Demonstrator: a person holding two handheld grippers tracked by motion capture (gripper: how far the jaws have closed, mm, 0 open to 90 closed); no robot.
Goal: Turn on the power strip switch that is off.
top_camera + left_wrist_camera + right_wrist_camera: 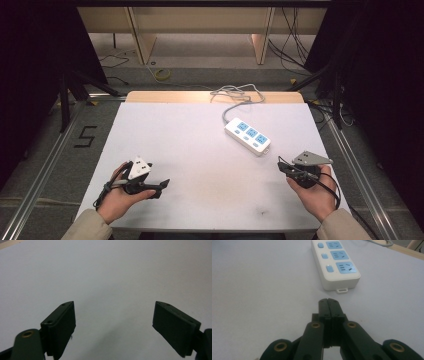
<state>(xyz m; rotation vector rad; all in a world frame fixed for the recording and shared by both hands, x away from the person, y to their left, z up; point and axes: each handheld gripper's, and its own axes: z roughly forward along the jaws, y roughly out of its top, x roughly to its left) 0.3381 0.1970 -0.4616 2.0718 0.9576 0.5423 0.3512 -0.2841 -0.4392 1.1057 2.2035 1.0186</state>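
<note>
A white three-outlet power strip with blue sockets (247, 136) lies on the pale grey surface (200, 150), its grey cord (235, 97) trailing off the far edge. Your right gripper (328, 301), jaws clenched on nothing, rests just short of the strip's near end. Your left gripper (113, 322), jaws spread wide, sits well apart from the strip over bare surface.

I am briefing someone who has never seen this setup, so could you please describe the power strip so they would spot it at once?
Start at the white table and look toward its far right part. There lies the power strip, a white bar set at a slant, ahead of the right gripper. Its three blue sockets and the grey cable trailing off the far edge mark it out.
</note>
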